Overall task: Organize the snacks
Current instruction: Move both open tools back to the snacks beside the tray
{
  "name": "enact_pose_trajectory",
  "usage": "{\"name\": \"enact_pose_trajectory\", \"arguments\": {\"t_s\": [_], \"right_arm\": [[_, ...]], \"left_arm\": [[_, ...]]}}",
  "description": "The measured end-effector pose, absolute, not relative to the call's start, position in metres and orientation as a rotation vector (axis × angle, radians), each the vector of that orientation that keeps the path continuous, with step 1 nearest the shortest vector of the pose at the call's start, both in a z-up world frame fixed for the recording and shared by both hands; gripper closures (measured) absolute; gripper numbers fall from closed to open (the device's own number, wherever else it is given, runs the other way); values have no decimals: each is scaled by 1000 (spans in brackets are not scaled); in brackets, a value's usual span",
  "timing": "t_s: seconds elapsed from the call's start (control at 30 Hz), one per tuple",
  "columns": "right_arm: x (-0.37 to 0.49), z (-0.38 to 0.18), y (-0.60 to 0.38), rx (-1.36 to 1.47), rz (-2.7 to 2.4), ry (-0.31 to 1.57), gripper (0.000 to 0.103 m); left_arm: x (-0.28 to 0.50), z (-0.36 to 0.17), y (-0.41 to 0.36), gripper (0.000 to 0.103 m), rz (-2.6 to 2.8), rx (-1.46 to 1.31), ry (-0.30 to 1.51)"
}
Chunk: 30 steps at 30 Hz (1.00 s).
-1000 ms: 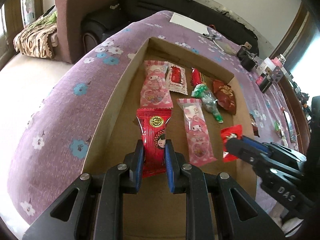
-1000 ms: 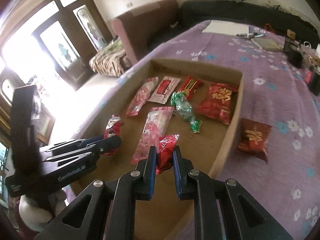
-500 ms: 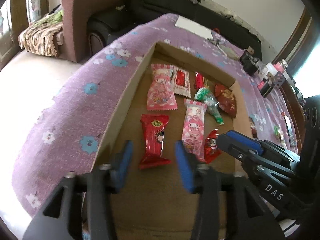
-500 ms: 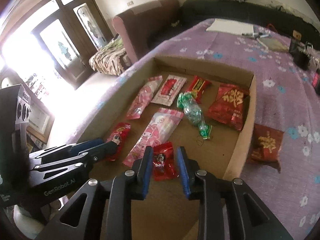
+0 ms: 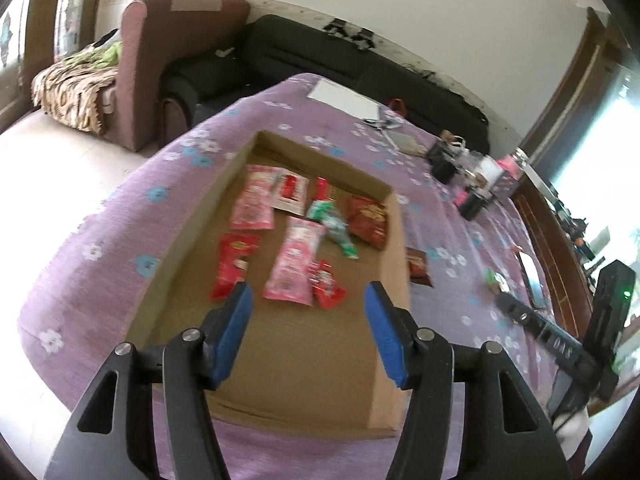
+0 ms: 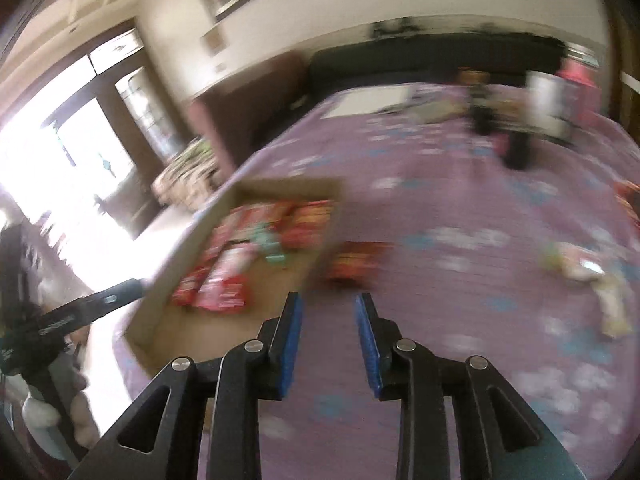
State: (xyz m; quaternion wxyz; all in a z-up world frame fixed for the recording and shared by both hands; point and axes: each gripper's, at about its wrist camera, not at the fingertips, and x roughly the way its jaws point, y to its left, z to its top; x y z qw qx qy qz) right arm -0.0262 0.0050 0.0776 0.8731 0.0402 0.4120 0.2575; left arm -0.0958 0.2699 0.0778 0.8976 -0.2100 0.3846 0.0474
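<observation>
Snacks (image 5: pixel 294 262) lie in box (image 5: pixel 394 240) | left hand-held gripper (image 5: pixel 307 334) opening — empty | right hand-held gripper (image 6: pixel 327 340) opening — empty

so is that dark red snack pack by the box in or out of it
Out. The dark red snack pack lies on the purple cloth just outside the right wall of the cardboard box, while the other snacks lie inside on the box floor.

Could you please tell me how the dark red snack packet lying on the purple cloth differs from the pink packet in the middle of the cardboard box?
The dark red packet lies outside the box, on the purple cloth just beyond its right wall; the pink packet lies inside, on the box floor. The dark red one looks short and squarish; the pink one is long and narrow. The dark red one lies alone; the pink one has red packets close on both sides. Both lie flat, and no hand-held gripper touches either.
</observation>
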Motion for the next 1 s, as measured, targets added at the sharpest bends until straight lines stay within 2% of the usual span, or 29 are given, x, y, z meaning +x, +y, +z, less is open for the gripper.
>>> {"name": "enact_pose_trajectory", "arguments": {"t_s": [0.2, 0.37, 0.7, 0.87, 1.0], "right_arm": [[-21, 74, -124, 219, 289, 850, 70], [-26, 66, -188, 299, 176, 840, 70], [-2, 49, -183, 332, 192, 844, 68], [49, 49, -173, 405, 159, 857, 64], [99, 36, -163, 343, 39, 926, 63]], "left_arm": [[-86, 73, 227, 46, 8, -395, 838], [-82, 69, 189, 46, -75, -339, 878], [-81, 65, 153, 46, -142, -250, 911], [-80, 61, 148, 46, -151, -252, 930], [-85, 62, 150, 46, -151, -248, 930]]}}
